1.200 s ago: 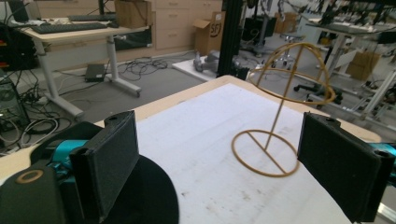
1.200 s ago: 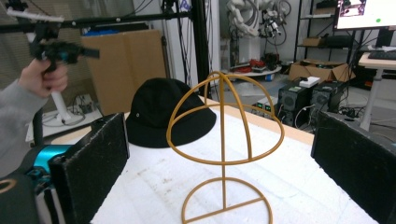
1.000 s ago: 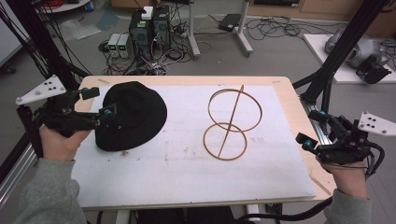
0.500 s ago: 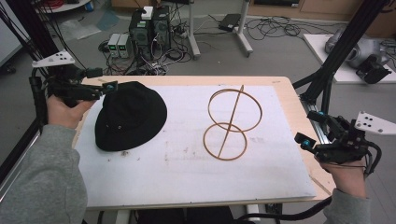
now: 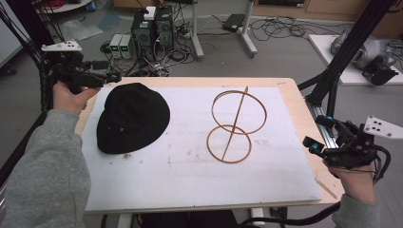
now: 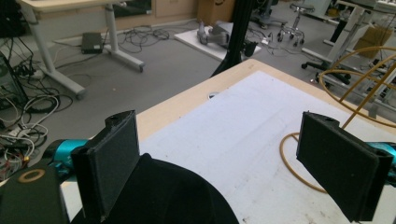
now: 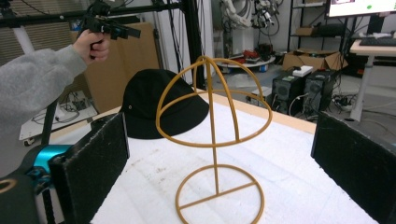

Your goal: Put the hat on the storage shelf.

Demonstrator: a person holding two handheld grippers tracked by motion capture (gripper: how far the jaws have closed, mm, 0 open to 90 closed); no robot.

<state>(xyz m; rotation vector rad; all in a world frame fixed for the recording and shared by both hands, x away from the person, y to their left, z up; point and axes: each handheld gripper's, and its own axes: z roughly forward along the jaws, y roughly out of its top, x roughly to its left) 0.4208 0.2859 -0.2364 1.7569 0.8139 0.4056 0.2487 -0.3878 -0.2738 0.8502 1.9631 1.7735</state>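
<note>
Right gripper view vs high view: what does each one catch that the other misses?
Right gripper view alone: the wire hat stand seen side-on, upright, a domed top on a post above a ring base, with its own black fingers spread wide at either side.
High view alone: both grippers at once, the right gripper off the table's right edge and the whole white mat.
Both: the black hat lying on the mat beside the stand, apart from it, and the left gripper held in the air past the hat's far side.

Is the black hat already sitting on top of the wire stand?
No, the hat lies flat on the table beside the wire stand, apart from it.
</note>
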